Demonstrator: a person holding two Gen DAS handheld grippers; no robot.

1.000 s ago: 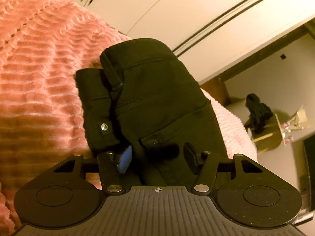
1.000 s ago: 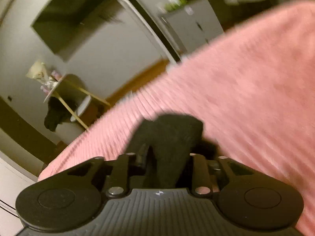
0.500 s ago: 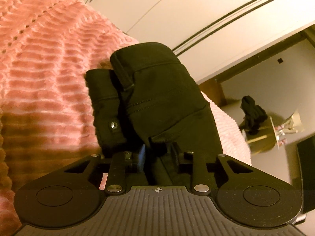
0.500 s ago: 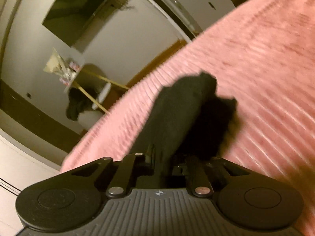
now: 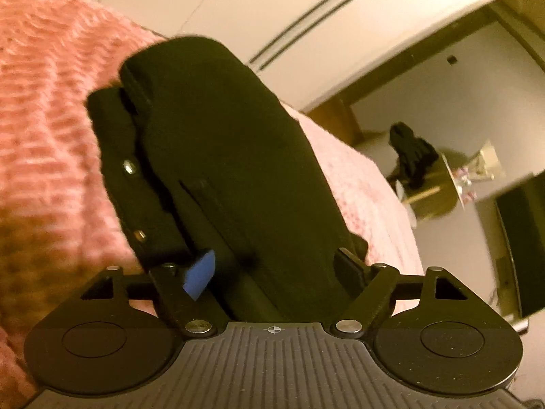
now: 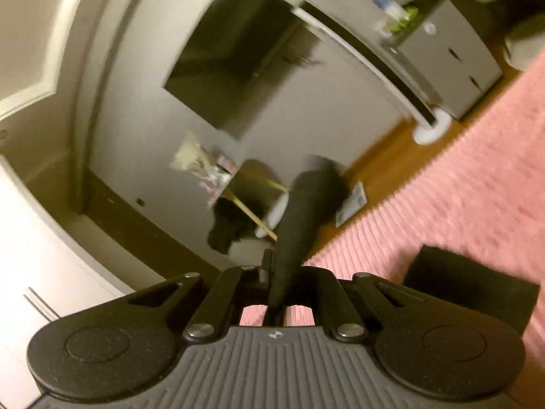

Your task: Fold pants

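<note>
The black pants [image 5: 218, 143] lie folded in a thick bundle on the pink blanket [image 5: 47, 109], with the waistband and metal button [image 5: 128, 167] at the left. My left gripper [image 5: 274, 267] straddles the near end of the bundle. Its jaws are opening wide, with fabric between the blue pad [image 5: 201, 269] and the black pad [image 5: 347, 266]; the blue pad stands clear of the cloth. My right gripper [image 6: 277, 272] is shut on a narrow fold of the pants [image 6: 303, 211], which sticks up in front of it. More black cloth [image 6: 470, 289] rests on the blanket at the lower right.
The pink ribbed blanket [image 6: 460, 187] covers the bed. White wardrobe doors [image 5: 306, 10] stand behind it. Beyond the bed edge are a wooden floor [image 6: 385, 156], a small table with dark clothes [image 6: 231, 221], a dark wall screen [image 6: 231, 58] and a grey cabinet [image 6: 453, 54].
The left jaws first narrowed on the bundle, then spread wide. The right gripper closed on a fold of the pants and rose, tipping up from the blanket toward the room.
</note>
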